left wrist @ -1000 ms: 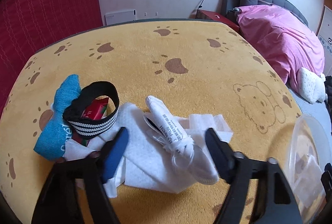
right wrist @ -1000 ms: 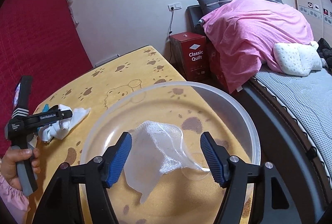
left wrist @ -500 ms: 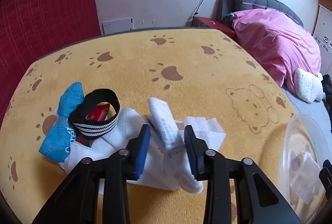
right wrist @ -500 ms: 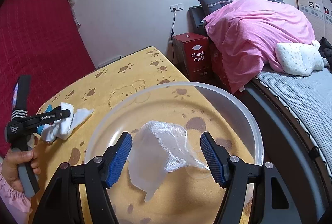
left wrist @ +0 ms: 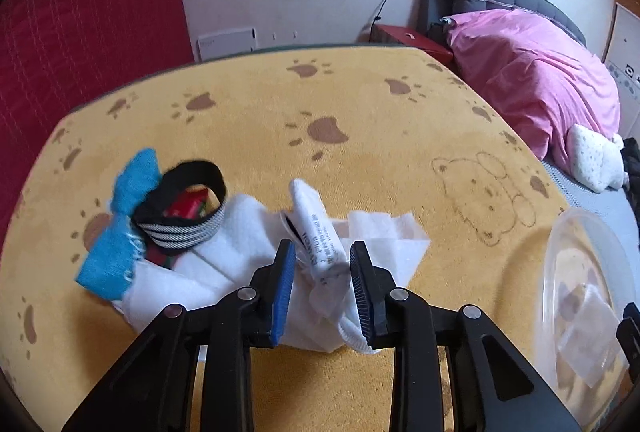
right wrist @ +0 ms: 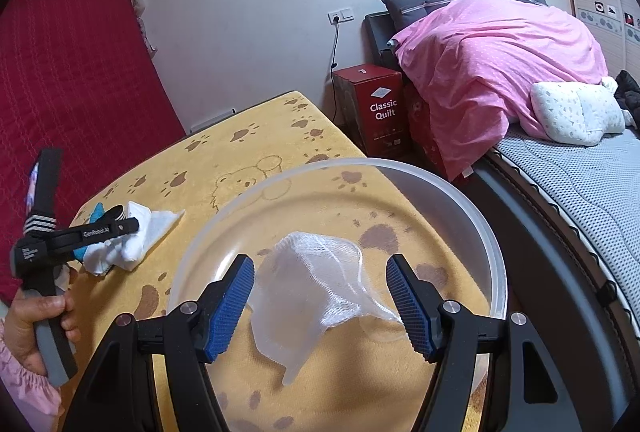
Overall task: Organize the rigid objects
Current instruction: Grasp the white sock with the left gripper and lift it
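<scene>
The left tool (left wrist: 322, 282) is opening slightly around the white sock (left wrist: 320, 244) on the yellow surface (left wrist: 360, 104); soft and light, best pinched mid-roll. The right tool (right wrist: 320, 302) hangs apart over the clear bowl (right wrist: 486, 232).

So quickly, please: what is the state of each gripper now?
Left gripper: jaws opening slightly, pads on the white sock between them.
Right gripper: open, holding nothing, above the clear plastic bowl.
</scene>
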A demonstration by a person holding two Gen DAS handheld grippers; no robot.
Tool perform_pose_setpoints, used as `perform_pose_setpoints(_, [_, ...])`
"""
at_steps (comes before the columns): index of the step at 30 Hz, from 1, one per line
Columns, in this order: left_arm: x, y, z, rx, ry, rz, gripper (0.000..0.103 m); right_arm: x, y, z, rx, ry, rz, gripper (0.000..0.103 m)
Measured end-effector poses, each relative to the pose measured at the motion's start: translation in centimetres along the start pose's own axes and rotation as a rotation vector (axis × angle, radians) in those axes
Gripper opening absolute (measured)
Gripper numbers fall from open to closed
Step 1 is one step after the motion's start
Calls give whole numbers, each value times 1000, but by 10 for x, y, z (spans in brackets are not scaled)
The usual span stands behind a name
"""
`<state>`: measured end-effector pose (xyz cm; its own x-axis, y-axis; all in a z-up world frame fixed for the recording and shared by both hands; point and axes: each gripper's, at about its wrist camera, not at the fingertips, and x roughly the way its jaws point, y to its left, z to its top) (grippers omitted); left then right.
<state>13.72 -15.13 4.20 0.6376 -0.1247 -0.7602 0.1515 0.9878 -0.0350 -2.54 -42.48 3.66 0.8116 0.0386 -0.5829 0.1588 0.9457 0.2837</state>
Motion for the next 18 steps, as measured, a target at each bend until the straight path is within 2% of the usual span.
perform_pose_setpoints(8, [12,-3,1,-12,30,-21,34,-1,1,-1,2,1,1,72])
perform_pose_setpoints(14, [11,2,0,-38,22,-39,33,0,1,-2,5,0,-2,72])
perform_pose_setpoints(18, [-1,1,0,-43,-11,-42,30,-2,0,-1,9,-11,-3,72])
